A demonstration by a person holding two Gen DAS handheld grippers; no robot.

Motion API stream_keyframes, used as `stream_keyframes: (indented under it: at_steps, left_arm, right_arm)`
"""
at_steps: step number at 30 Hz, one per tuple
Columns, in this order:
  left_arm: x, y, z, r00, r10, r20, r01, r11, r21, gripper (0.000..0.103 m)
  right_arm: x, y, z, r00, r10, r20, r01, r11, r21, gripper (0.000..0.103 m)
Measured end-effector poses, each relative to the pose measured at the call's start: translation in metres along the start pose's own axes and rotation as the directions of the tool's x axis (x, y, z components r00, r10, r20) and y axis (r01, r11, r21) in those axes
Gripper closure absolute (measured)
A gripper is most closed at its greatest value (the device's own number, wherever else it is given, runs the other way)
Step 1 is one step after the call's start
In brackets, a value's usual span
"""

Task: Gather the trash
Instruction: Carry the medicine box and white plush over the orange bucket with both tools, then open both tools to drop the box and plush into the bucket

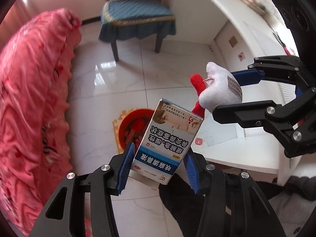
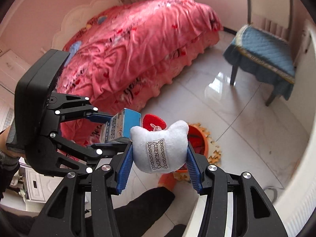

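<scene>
My left gripper (image 1: 158, 156) is shut on a blue and white medicine box (image 1: 167, 138) with Chinese print, held above the floor. The box also shows in the right wrist view (image 2: 123, 126), clamped in the left gripper (image 2: 116, 130). My right gripper (image 2: 159, 154) is shut on a white plush toy (image 2: 160, 146) with a red part (image 2: 154, 121) and a sewn label. In the left wrist view the plush toy (image 1: 219, 88) sits in the right gripper (image 1: 229, 92), just right of the box. An orange bin (image 1: 132, 128) with red scraps stands on the floor below both; it also shows in the right wrist view (image 2: 199, 140).
A bed with a pink cover (image 2: 138, 45) fills the left side. A chair with a blue cushion (image 1: 136, 13) stands on the white tiled floor (image 1: 110, 90) beyond the bin. A white desk (image 1: 227, 144) lies to the right. A yellow mat (image 2: 214, 156) lies under the bin.
</scene>
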State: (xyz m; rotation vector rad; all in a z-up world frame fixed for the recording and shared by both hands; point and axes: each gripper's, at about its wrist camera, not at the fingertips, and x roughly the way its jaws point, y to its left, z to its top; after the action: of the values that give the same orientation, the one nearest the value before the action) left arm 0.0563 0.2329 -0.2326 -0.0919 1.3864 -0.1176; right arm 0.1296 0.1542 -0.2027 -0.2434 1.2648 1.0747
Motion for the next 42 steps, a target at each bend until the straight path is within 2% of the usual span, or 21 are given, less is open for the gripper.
stream_keyframes:
  at_steps: [3, 9, 16, 19, 25, 29, 33, 37, 42]
  left_arm:
    - [0.025, 0.021, -0.001, 1.000, -0.022, -0.021, 0.022, 0.999, -0.041, 0.052]
    - [0.075, 0.046, -0.006, 0.995, -0.065, -0.075, 0.057, 0.994, -0.096, 0.052]
    - [0.118, 0.062, -0.009, 0.987, -0.113, -0.117, 0.097, 0.986, -0.132, 0.052]
    - [0.127, 0.062, -0.007, 0.984, -0.113, -0.138, 0.097, 0.988, -0.120, 0.039]
    - [0.127, 0.067, -0.009, 0.979, -0.128, -0.155, 0.110, 0.987, -0.121, 0.039]
    - [0.116, 0.070, -0.016, 0.981, -0.103, -0.163, 0.090, 0.992, -0.084, 0.039]
    - [0.114, 0.077, -0.022, 0.983, -0.097, -0.157, 0.081, 0.991, -0.103, 0.039]
    - [0.116, 0.083, -0.028, 0.981, -0.100, -0.165, 0.080, 0.989, -0.124, 0.039]
    - [0.116, 0.085, -0.031, 0.980, -0.090, -0.179, 0.067, 0.989, -0.132, 0.039]
  right_arm:
    - [0.048, 0.008, 0.009, 0.998, -0.012, -0.057, 0.014, 0.999, 0.030, 0.052]
    - [0.113, -0.004, 0.012, 0.988, -0.023, -0.153, 0.038, 0.995, 0.096, 0.052]
    - [0.164, -0.012, 0.009, 0.973, -0.034, -0.230, 0.068, 0.987, 0.143, 0.052]
    - [0.166, -0.018, 0.003, 0.970, -0.039, -0.239, 0.077, 0.985, 0.153, 0.052]
    - [0.170, -0.017, -0.006, 0.963, -0.040, -0.266, 0.088, 0.981, 0.170, 0.052]
    - [0.173, -0.009, -0.002, 0.963, -0.034, -0.267, 0.080, 0.984, 0.161, 0.050]
    - [0.192, -0.025, -0.003, 0.956, -0.037, -0.291, 0.082, 0.986, 0.143, 0.049]
    - [0.206, -0.024, 0.001, 0.947, -0.056, -0.316, 0.107, 0.984, 0.146, 0.036]
    - [0.200, -0.023, -0.002, 0.949, -0.058, -0.310, 0.111, 0.982, 0.155, 0.036]
